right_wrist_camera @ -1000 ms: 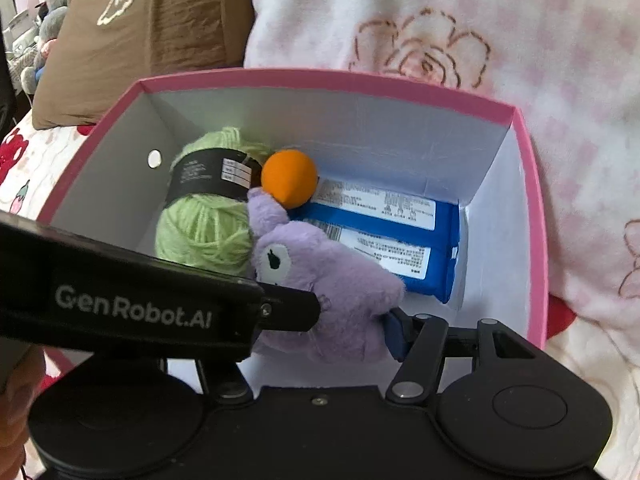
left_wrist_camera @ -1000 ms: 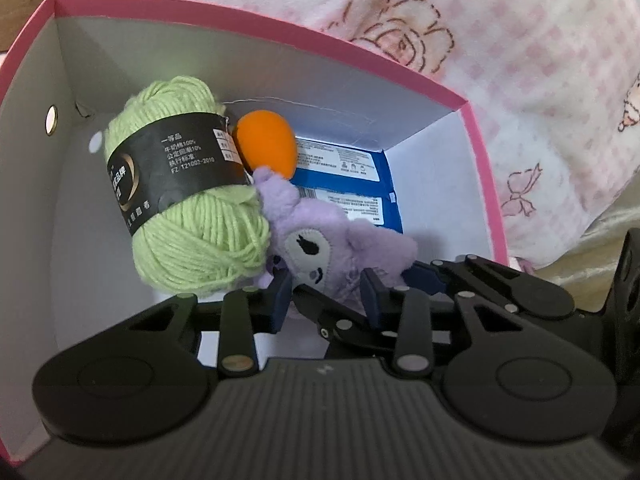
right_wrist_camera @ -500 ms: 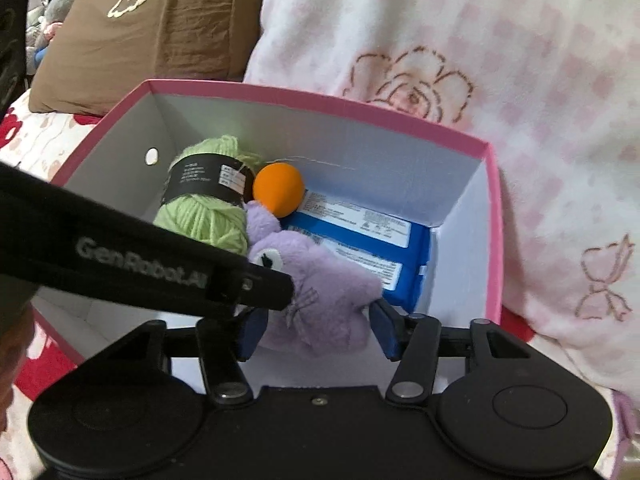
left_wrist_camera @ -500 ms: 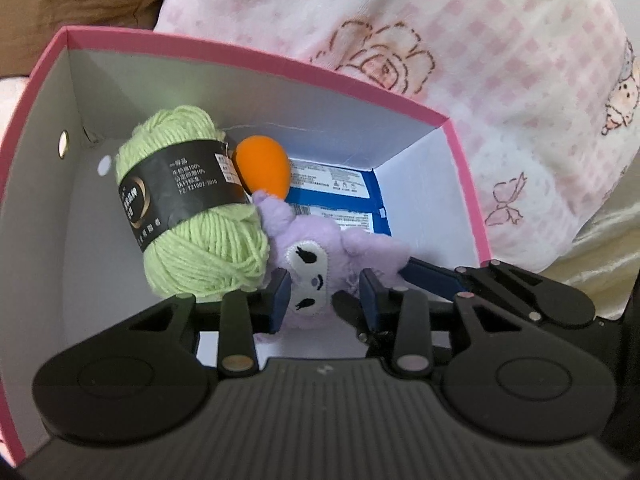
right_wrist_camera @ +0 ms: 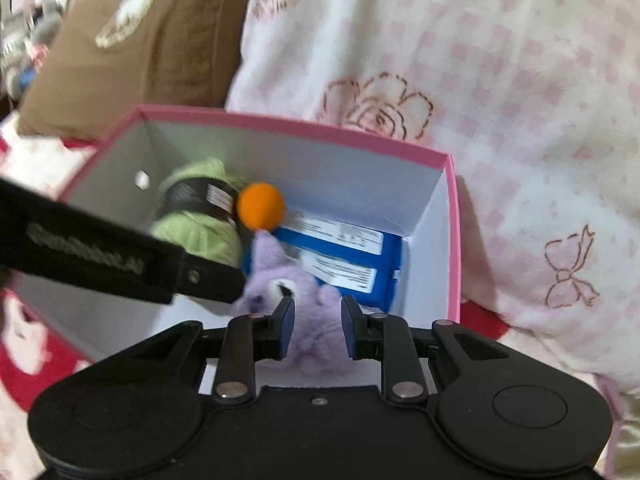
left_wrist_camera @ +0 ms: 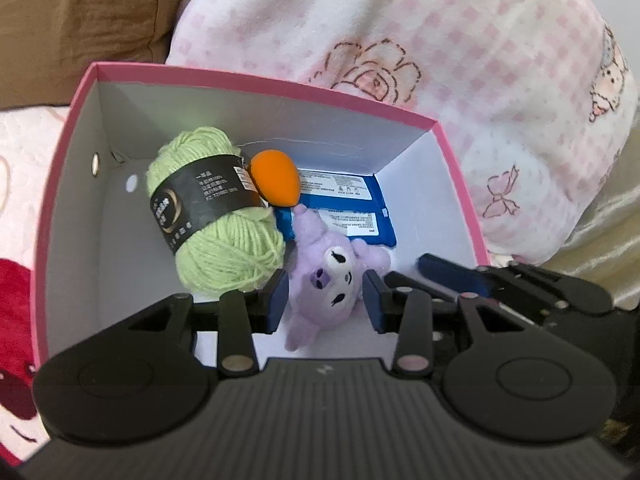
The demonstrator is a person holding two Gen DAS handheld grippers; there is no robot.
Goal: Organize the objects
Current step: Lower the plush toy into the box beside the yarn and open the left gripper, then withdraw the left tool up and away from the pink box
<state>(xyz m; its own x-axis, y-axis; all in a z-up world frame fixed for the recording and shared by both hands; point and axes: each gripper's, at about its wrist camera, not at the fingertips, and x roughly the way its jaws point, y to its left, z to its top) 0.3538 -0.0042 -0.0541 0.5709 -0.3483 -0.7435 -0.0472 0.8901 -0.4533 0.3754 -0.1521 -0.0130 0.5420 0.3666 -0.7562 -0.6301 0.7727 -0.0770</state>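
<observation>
A pink box (left_wrist_camera: 260, 80) with white walls holds a green yarn ball (left_wrist_camera: 224, 240), an orange ball (left_wrist_camera: 276, 178), blue packets (left_wrist_camera: 348, 208) and a purple plush toy (left_wrist_camera: 324, 280). The plush lies face up on the box floor. My left gripper (left_wrist_camera: 325, 300) hovers over it, its jaws opening, and the plush shows between the pads without being pressed. My right gripper (right_wrist_camera: 317, 316) is shut just above the plush (right_wrist_camera: 316, 332), holding nothing. In the left wrist view its tip (left_wrist_camera: 424, 260) sits right of the toy, apart from it.
A pink checked blanket (left_wrist_camera: 440, 60) with flower prints rises behind and to the right of the box. A brown pillow (left_wrist_camera: 80, 20) lies at the back left. Red and white bedding (left_wrist_camera: 16, 300) lies under the box on the left.
Both grippers have drawn back and up from the box. The right jaws went from wide around the plush to shut. The left jaws widened slightly. The plush has turned on the box floor.
</observation>
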